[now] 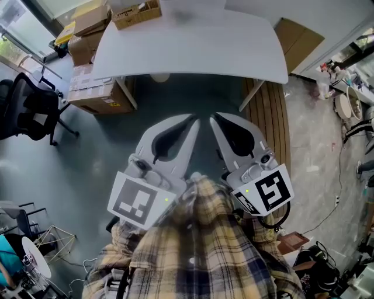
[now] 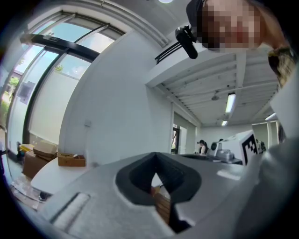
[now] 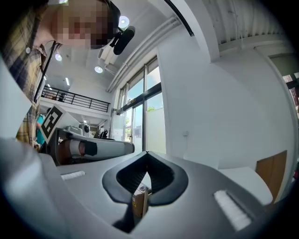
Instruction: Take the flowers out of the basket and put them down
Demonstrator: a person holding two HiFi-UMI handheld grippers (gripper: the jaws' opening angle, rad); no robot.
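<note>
A woven basket (image 1: 136, 13) stands at the far left corner of the white table (image 1: 193, 49); I cannot make out flowers in it from here. In the left gripper view the basket (image 2: 71, 160) shows small on the table, far from the jaws. I hold both grippers close to my chest, well short of the table and pointing at it. The left gripper (image 1: 196, 120) is shut with nothing in it, its tips (image 2: 155, 154) meeting. The right gripper (image 1: 213, 116) is also shut and empty, tips (image 3: 147, 153) together.
Cardboard boxes (image 1: 93, 87) are stacked by the table's left leg. An office chair (image 1: 29, 108) stands at the far left. A cardboard sheet (image 1: 298, 35) and a slatted wooden panel (image 1: 272, 111) lie at the table's right. Cables and gear crowd the floor at right.
</note>
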